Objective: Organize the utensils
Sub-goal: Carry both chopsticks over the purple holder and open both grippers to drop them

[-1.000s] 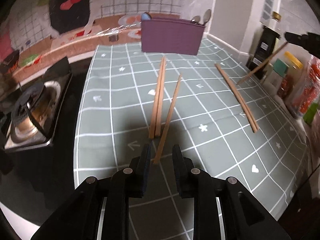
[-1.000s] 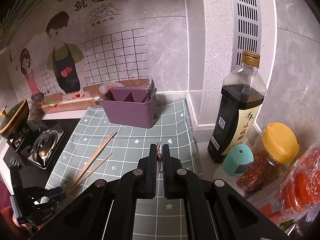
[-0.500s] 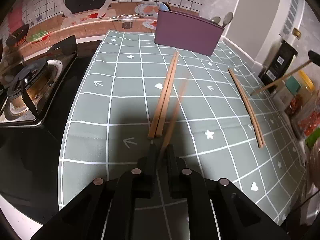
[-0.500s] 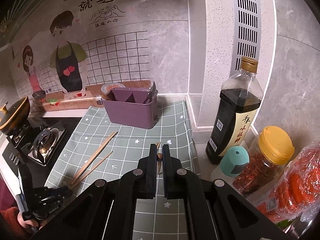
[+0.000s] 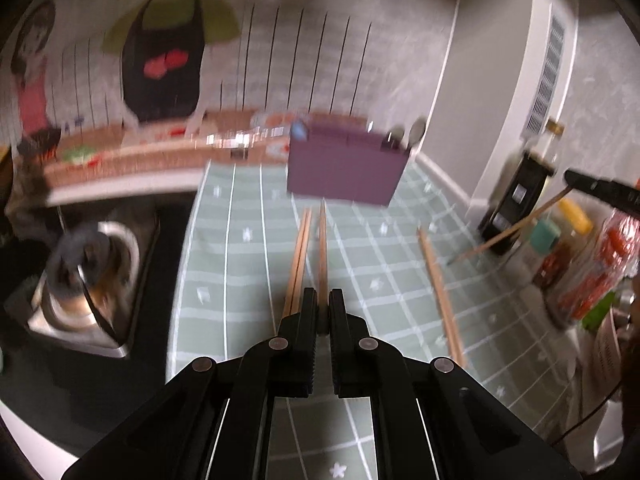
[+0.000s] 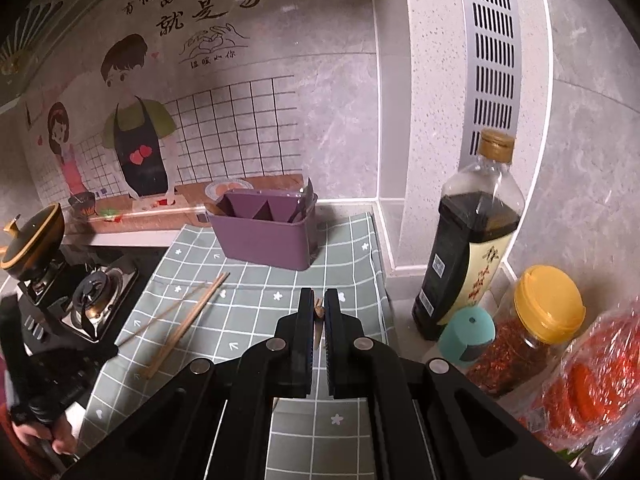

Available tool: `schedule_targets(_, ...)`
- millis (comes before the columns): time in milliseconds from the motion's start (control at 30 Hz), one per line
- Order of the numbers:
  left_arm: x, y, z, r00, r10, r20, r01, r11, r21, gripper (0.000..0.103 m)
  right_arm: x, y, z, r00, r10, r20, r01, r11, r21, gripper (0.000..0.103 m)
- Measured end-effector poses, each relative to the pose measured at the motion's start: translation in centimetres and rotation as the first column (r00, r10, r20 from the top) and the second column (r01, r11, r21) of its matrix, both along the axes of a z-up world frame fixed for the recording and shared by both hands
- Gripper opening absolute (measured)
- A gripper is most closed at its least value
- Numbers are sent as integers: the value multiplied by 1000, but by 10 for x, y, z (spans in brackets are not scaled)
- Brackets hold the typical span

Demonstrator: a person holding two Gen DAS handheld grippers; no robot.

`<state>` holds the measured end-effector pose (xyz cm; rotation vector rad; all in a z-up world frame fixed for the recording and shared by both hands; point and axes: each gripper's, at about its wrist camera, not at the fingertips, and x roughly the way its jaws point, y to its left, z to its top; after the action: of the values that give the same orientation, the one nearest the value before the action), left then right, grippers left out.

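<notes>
The left gripper (image 5: 323,300) has its jaws clamped on a chopstick (image 5: 322,240) whose length points straight away toward the purple holder (image 5: 344,170) at the far end of the bench; the right gripper (image 6: 319,304) pinches another chopstick (image 6: 319,309).

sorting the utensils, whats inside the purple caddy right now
In the right wrist view the purple caddy shows inner dividers and something dark against its right wall. The left wrist view shows spoon heads above its rim. Its walls hide the compartment bottoms.
</notes>
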<state>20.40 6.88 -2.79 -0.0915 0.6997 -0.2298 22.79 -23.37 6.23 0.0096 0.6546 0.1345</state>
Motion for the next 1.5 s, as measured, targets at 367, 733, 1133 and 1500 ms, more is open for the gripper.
schedule_targets(367,32,7,70,999,-23,-28,22,999,-33,6,22,18,25,1000,29,13,-29,1000,-5,5)
schedule_targets(733,-1,-4,34,981,-163,-106,169,985,46,6,25,26,25,999,36,33,-35,999,-13,5)
schedule_targets(1133,-30,1,-9,998,-60,-37,59,998,-25,6,14,26,14,999,28,21,-26,998,-59,5)
schedule_targets(1500,1,-9,88,982,-140,129,143,990,-12,6,12,28,29,999,40,35,-40,999,-11,5)
